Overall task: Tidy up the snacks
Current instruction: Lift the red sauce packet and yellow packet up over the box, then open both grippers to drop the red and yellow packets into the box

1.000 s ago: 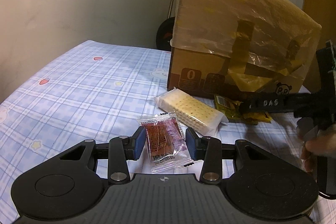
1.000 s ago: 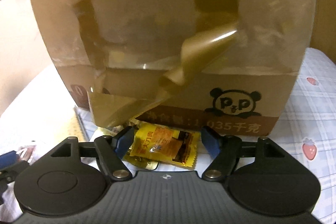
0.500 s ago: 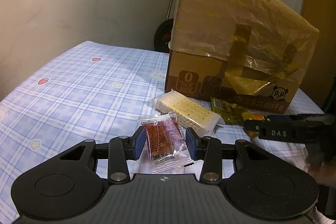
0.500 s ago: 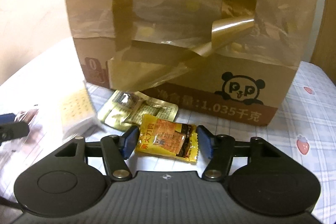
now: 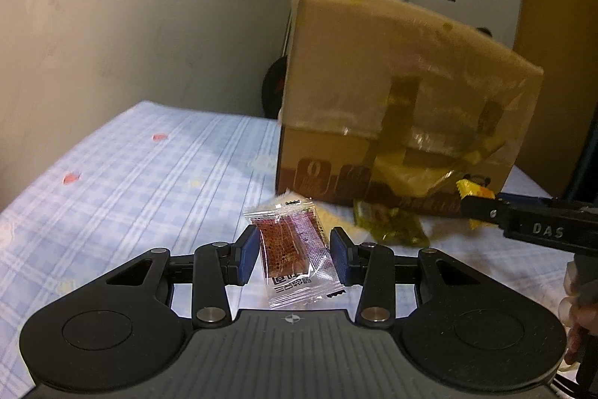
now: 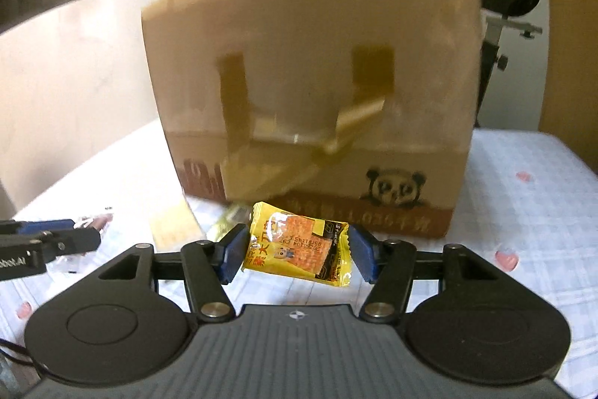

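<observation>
Your left gripper pinches the clear-wrapped red snack, right gripper the yellow foil packet; next, carry both to the tall taped cardboard box.

Lighting I noted: dim, warm, yellowish. Motion blur smeared the cardboard box ahead of my right gripper; packet between its fingers stayed sharp. Fisheye bent edges, corners dark. Glare on tape beyond my left gripper.
</observation>
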Motion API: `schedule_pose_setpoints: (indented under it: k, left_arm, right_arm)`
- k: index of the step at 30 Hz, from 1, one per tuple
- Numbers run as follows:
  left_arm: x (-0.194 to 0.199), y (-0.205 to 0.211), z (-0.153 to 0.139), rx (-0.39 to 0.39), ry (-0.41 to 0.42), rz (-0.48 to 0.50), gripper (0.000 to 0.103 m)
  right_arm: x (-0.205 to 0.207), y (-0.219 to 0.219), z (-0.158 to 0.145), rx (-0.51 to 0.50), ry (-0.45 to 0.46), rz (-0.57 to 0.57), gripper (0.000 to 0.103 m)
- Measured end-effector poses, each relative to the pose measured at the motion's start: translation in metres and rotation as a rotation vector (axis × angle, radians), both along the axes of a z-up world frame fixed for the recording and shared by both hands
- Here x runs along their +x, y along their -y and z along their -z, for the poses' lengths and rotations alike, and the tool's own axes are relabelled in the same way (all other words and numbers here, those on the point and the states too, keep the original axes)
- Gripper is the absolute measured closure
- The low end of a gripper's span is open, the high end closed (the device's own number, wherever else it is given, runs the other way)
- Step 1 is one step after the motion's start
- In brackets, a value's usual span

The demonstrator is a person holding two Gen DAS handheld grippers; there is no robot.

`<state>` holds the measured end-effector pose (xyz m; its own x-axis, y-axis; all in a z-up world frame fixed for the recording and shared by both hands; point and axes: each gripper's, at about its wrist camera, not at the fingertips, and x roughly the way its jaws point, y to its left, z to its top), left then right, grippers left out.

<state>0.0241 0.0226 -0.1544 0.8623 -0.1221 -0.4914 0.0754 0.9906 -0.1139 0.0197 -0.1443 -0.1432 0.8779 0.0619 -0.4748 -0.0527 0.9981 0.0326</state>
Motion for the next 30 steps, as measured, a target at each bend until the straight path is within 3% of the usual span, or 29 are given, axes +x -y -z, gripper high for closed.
schedule_pose_setpoints:
  k: [4,11,17,24,30]
  left_arm:
    - [0.006,0.003,-0.021,-0.006,0.034,0.01,0.059]
    - [0.028,0.014,-0.087,-0.028,0.162,0.099,0.059]
    - [0.058,0.029,-0.137,-0.063,0.226,0.154,0.059]
    - [0.104,0.063,-0.164,-0.014,0.235,0.199,0.059]
    - [0.149,0.077,-0.169,0.025,0.169,0.214,0.059]
  right_arm:
    - [-0.01,0.004,-0.021,0.0,0.074,-0.006,0.042]
    - [-0.013,0.01,-0.072,-0.009,0.23,-0.026,0.042]
    - [0.014,0.015,-0.113,0.002,0.319,-0.037,0.042]
    - [0.055,0.033,-0.141,-0.018,0.322,-0.027,0.042]
    - [0.102,0.046,-0.136,-0.039,0.219,-0.001,0.042]
